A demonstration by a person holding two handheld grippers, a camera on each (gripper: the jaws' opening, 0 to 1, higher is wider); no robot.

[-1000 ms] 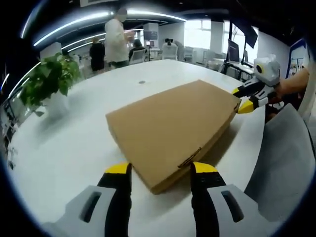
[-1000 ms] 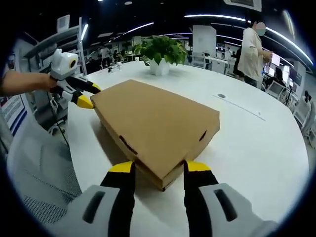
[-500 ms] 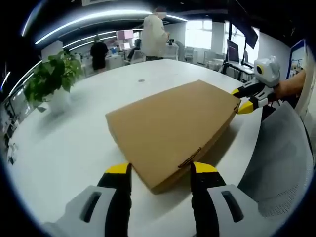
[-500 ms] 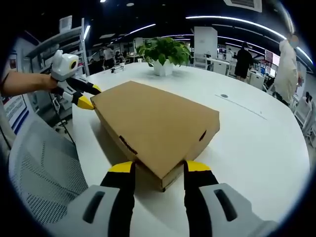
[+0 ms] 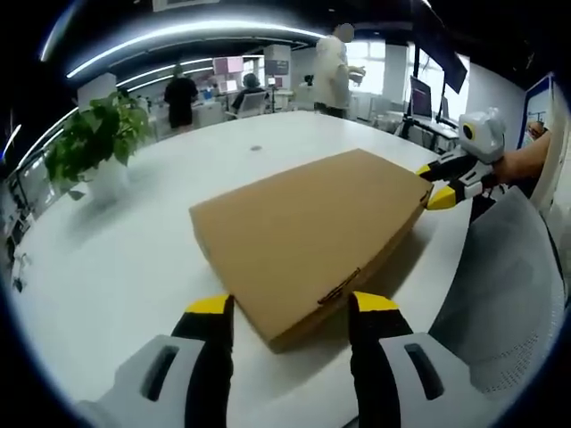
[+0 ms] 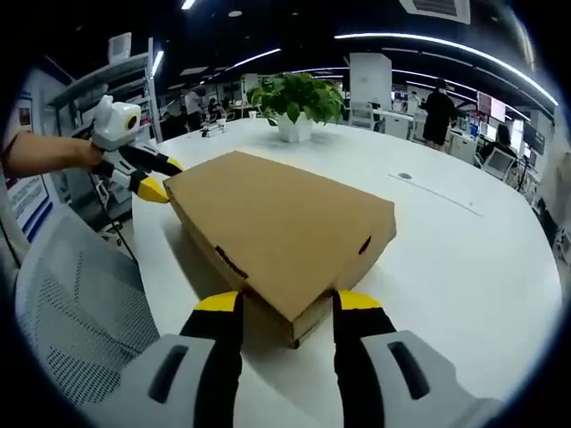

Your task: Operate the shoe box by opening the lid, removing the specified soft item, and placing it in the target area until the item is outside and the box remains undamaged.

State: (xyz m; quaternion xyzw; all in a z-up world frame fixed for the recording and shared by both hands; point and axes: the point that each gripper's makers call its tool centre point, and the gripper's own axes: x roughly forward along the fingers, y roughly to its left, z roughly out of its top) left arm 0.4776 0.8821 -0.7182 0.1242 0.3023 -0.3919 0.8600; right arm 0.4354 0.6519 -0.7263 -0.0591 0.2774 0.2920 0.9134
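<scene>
nothing had shifted: the shoe box (image 5: 312,236) lay closed near the desk (image 5: 125,267) edge, left gripper (image 5: 287,308) and right gripper (image 6: 281,303) each spread open astride a corner, gripping nothing; lid lift not begun.

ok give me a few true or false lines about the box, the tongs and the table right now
1. The box has its lid shut. True.
2. Both tongs sit at corners of the box, the left tongs and right tongs at opposite ends. True.
3. A soft item already lies out on the table. False: none is out, the box is closed.
4. The plant stands on the box. False: it stands on the table beyond it.
5. The right tongs are clamped shut. False: the jaws stand apart, astride a corner.
</scene>
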